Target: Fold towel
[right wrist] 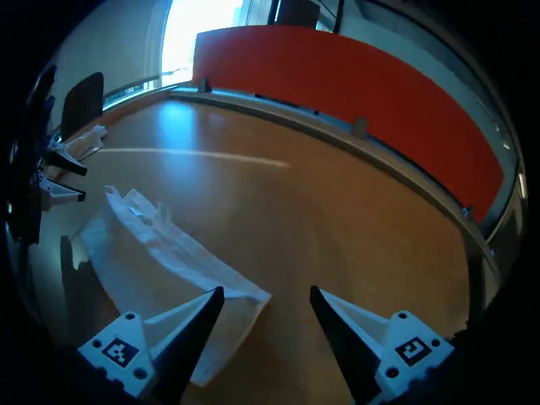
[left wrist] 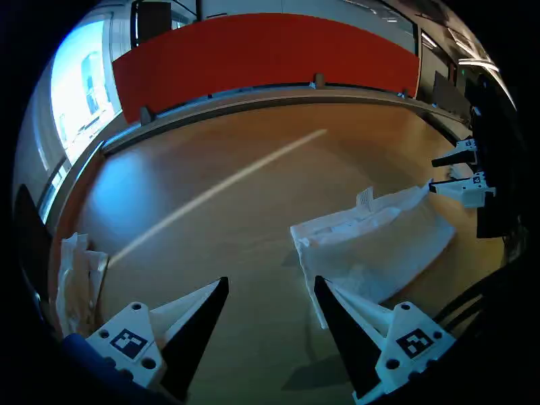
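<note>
Currently on record, two hand-held grippers and one towel.

- Left gripper [left wrist: 270, 279]: fingers spread wide, nothing between them. In the left gripper view, one fingertip lies over the near edge of the towel [left wrist: 378, 243]; whether it touches cannot be told.
- Right gripper [right wrist: 266, 289]: fingers likewise spread wide, holding nothing. In the right gripper view, one fingertip overlaps the towel's near corner; contact cannot be told. Seen from the left gripper view, it sits at the towel's far end with its fingers apart.
- Towel: white, loosely folded into a long, rumpled strip, lying flat on the wooden table [left wrist: 236, 155] between the two grippers.
- Second white cloth [left wrist: 77, 277]: crumpled, at the table's edge, well apart from the towel.
- Red partition [left wrist: 270, 54]: upright along the table's far side.
</note>
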`<move>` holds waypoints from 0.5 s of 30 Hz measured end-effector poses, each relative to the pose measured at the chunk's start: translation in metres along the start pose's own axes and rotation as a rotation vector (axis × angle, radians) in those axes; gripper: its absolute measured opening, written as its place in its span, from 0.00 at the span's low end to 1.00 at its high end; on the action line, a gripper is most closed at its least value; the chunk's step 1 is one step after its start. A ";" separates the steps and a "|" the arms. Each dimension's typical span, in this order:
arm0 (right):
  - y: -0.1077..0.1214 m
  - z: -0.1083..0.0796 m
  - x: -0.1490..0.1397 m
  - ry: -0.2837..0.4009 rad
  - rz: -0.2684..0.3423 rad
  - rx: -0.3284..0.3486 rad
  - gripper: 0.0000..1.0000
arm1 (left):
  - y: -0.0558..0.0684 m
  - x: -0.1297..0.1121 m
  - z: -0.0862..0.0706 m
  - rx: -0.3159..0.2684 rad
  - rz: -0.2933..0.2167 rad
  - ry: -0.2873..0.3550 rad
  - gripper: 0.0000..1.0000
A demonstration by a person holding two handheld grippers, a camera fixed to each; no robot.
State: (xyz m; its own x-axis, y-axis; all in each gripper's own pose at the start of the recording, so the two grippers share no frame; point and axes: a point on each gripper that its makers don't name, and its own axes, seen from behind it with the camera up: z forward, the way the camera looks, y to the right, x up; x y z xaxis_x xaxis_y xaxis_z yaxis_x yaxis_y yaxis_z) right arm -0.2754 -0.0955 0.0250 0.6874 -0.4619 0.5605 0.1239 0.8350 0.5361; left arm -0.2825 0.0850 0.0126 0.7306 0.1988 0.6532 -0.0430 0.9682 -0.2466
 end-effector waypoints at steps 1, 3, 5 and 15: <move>0.000 0.000 0.000 0.000 0.000 -0.001 0.99 | 0.000 0.000 0.000 0.000 -0.001 0.000 0.94; 0.000 0.001 0.000 0.001 -0.001 -0.002 0.99 | 0.000 -0.001 -0.001 0.000 -0.003 0.000 0.94; 0.000 0.001 0.001 0.001 -0.001 -0.002 0.99 | 0.000 -0.001 -0.001 -0.001 -0.003 0.001 0.94; 0.003 0.001 0.004 0.010 -0.001 -0.009 0.99 | 0.000 -0.003 -0.002 0.000 -0.002 0.000 0.94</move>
State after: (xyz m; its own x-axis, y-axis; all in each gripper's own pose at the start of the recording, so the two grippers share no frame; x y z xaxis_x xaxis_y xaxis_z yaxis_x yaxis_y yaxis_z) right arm -0.2729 -0.0946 0.0293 0.6942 -0.4595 0.5540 0.1304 0.8373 0.5310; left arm -0.2830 0.0844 0.0091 0.7305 0.1973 0.6538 -0.0415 0.9684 -0.2459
